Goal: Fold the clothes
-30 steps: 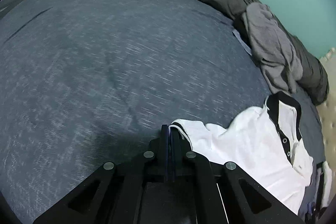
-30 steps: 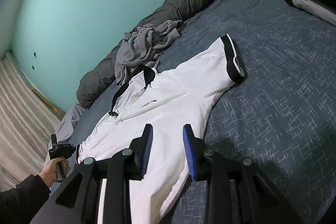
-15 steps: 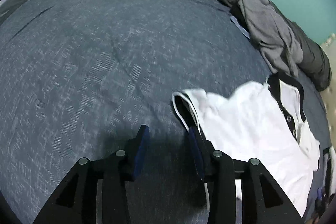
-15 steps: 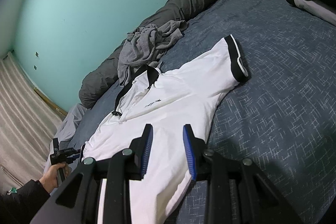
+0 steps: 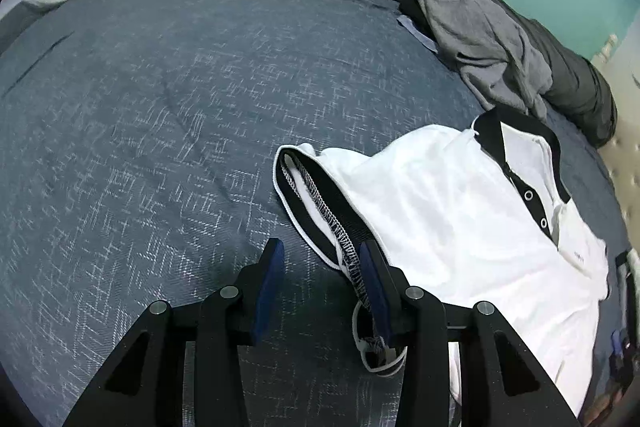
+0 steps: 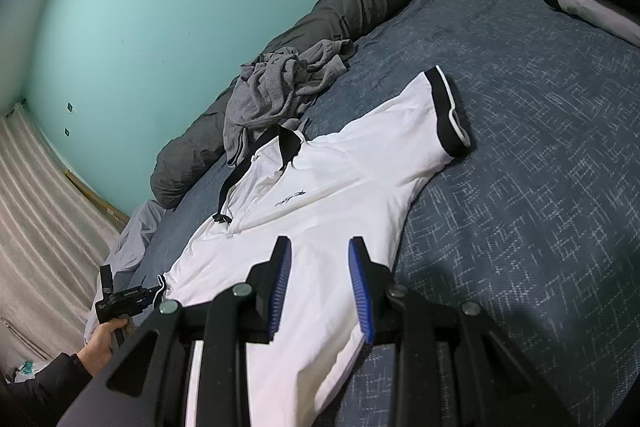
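Left wrist view is showing the left tongs (image 5: 320, 259) standing open over the bed (image 5: 160, 107), their right pad touching the black-trimmed sleeve (image 5: 316, 199) of the white polo shirt (image 5: 440, 211). The right tongs (image 6: 320, 267) are hanging open above the shirt's body, holding nothing. The shirt is lying spread flat, looking light and limp; hems and cuffs are offering the firmest hold. Bare bedspread is lying open either side; a grey garment (image 6: 276, 91) is crowding the collar.
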### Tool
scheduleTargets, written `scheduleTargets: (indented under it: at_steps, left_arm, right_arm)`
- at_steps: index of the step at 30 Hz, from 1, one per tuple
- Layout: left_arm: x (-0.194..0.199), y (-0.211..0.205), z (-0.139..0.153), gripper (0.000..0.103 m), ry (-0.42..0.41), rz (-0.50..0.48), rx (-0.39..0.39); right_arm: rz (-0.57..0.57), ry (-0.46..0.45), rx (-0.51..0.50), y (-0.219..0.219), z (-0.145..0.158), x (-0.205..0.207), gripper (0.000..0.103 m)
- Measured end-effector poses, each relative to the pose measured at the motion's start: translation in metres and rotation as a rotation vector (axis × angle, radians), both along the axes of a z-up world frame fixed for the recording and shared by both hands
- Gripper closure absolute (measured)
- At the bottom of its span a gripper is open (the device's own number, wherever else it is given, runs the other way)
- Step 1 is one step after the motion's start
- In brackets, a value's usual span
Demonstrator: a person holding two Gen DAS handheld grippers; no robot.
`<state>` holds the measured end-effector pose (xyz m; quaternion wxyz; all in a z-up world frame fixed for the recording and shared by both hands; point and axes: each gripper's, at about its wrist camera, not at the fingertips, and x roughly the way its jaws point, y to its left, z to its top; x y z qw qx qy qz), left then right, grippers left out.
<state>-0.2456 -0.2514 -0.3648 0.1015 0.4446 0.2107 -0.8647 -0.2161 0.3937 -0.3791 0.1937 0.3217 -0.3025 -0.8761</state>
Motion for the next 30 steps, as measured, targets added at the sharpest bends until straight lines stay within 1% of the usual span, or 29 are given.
scheduleTargets:
  at_steps: [3, 4, 13, 16, 17, 22, 24, 30]
  left_arm:
    - [0.003, -0.004, -0.001, 0.060, 0.018, 0.019, 0.038]
    - [0.005, -0.006, 0.000, 0.060, 0.023, 0.028, 0.038]
    - [0.012, 0.007, 0.002, 0.062, -0.017, -0.002, -0.024]
    - [0.016, 0.014, 0.000, 0.069, -0.041, -0.031, -0.049]
    - [0.017, 0.017, -0.001, 0.073, -0.048, -0.039, -0.055]
    - [0.019, 0.026, 0.004, 0.074, -0.042, -0.050, -0.040]
    - [0.015, 0.030, 0.005, 0.074, -0.050, -0.056, -0.050]
    - [0.010, 0.011, 0.008, 0.073, -0.025, 0.041, -0.012]
  right_arm:
    - [-0.001, -0.002, -0.002, 0.000, 0.000, 0.000, 0.074]
    - [-0.001, -0.002, -0.003, 0.000, 0.000, 0.000, 0.074]
    - [-0.002, -0.003, -0.005, 0.001, 0.001, 0.001, 0.074]
    - [-0.002, -0.004, -0.005, 0.001, 0.001, 0.000, 0.074]
    - [-0.002, -0.004, -0.005, 0.001, 0.001, 0.000, 0.074]
    - [-0.001, -0.008, -0.008, 0.001, 0.001, -0.001, 0.074]
    - [-0.003, -0.008, -0.011, 0.001, 0.001, -0.001, 0.074]
    - [-0.007, -0.004, -0.016, 0.003, 0.003, -0.001, 0.074]
